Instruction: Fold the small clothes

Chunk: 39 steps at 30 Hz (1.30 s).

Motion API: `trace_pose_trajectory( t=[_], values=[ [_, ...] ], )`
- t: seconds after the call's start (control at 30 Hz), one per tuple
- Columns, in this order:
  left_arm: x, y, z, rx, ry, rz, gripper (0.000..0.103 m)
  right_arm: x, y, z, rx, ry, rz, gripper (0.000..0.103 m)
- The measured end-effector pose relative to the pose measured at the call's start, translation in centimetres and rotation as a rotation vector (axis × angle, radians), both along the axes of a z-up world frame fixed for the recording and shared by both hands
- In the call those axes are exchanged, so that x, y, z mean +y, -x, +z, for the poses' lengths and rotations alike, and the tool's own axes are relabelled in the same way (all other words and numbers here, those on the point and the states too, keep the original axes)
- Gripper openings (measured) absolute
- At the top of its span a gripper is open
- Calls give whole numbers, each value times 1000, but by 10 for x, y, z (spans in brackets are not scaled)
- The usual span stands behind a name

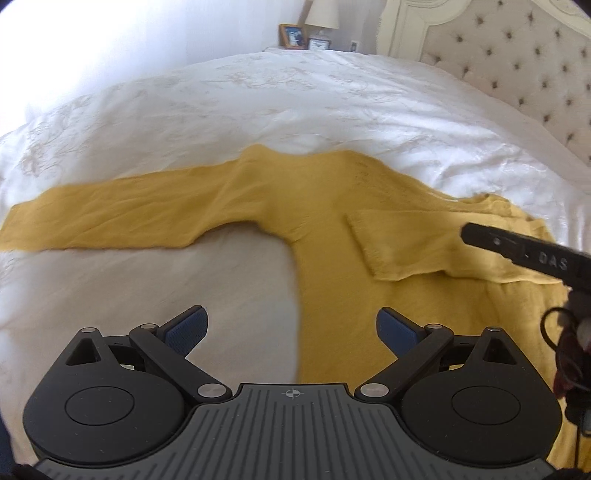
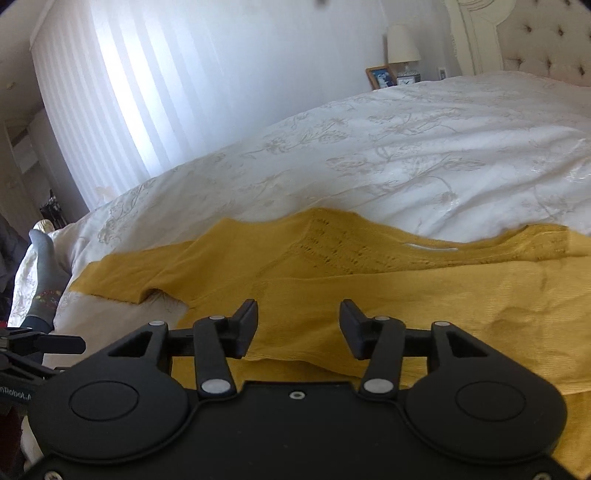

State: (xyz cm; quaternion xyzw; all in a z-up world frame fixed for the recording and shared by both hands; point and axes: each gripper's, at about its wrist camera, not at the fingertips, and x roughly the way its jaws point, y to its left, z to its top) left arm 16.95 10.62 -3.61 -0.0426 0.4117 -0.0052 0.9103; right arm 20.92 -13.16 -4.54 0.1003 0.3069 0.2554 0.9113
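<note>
A mustard-yellow knit sweater (image 1: 325, 206) lies flat on a white bedspread (image 1: 258, 99). Its left sleeve (image 1: 110, 218) stretches straight out to the left. Its right sleeve (image 1: 402, 243) is folded in across the body. My left gripper (image 1: 291, 328) is open and empty, above the sweater's left side edge. My right gripper (image 2: 298, 325) is open and empty, just above the folded sleeve (image 2: 424, 317). The sweater also shows in the right wrist view (image 2: 295, 254). One finger (image 1: 517, 251) of the right gripper reaches over the sweater's right part in the left wrist view.
A tufted headboard (image 1: 517, 55) stands at the back right. A nightstand with a lamp (image 1: 322, 14) and a framed photo (image 1: 292, 36) is behind the bed. Curtains (image 2: 166, 74) hang at the left. A socked foot (image 2: 46, 273) is beside the bed.
</note>
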Motion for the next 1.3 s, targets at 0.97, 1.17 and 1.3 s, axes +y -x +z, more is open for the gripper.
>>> trace_pose_trajectory(
  t=[0.97,1.17,1.3],
  values=[
    [-57,-114,-40,123,118,10,43,-232,25,17,-248,-113,-643,64],
    [-56,-110,-20,36,122,24,8,-267,31,10,-184,-211,-765,66],
    [-57,-113,11,-82,29,-10,8,-267,26,7,-141,-192,-770,66]
  ],
)
